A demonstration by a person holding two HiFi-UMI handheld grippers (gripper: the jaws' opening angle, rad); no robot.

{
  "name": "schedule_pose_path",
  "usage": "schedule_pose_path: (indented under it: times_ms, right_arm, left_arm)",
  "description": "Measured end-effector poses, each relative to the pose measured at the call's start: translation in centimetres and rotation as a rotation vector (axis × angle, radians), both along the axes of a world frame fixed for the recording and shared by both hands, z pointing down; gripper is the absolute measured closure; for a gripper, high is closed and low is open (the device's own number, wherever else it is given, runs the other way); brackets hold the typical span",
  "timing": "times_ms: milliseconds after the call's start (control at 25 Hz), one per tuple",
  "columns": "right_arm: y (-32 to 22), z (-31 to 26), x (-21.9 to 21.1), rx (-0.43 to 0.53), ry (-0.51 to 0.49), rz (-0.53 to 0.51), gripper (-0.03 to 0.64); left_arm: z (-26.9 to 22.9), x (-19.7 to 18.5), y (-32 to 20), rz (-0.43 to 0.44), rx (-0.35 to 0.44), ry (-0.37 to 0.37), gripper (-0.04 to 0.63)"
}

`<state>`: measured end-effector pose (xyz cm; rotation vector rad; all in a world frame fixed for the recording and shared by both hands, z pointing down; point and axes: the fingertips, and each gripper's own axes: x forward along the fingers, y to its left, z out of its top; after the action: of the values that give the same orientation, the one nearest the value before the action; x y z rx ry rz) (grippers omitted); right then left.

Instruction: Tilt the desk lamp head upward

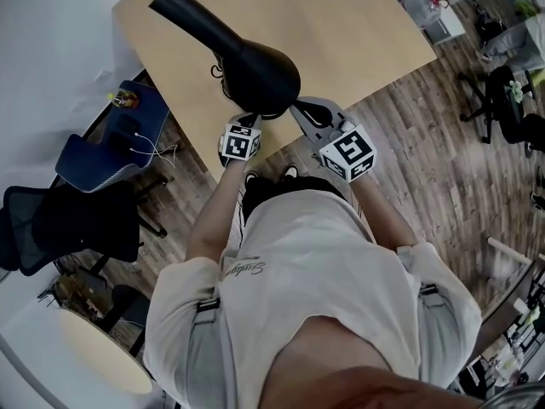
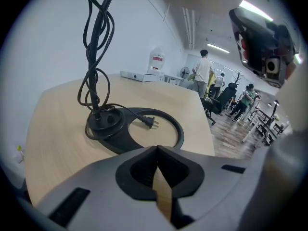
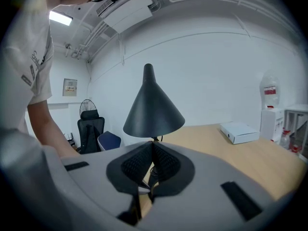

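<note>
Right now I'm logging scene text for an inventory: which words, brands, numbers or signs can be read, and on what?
No text is readable.
Shirt: cursive print, too blurred.
Wall notice: too small.
Water dispenser: red label, too small.
Marker cubes: black-and-white patterns, no letters.

Office w/ desk (image 1: pixel 358 41), swivel chairs (image 1: pixel 72 220)

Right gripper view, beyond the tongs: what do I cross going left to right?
Person's sleeve → black office chair → blue chair → lamp head → white box → water dispenser.
</note>
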<state>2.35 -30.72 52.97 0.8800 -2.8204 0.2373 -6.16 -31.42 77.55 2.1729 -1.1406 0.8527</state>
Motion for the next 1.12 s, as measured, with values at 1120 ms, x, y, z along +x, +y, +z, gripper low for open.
schedule_pose_path:
  times_ms: [1120]
  right_arm:
    - [1.6,-6.7,3.2,0.099,-0.061,0.049,0.621]
  left_arm:
    - [0.5,-0.3,0.0,0.073,-0.042,-0.057,0.581]
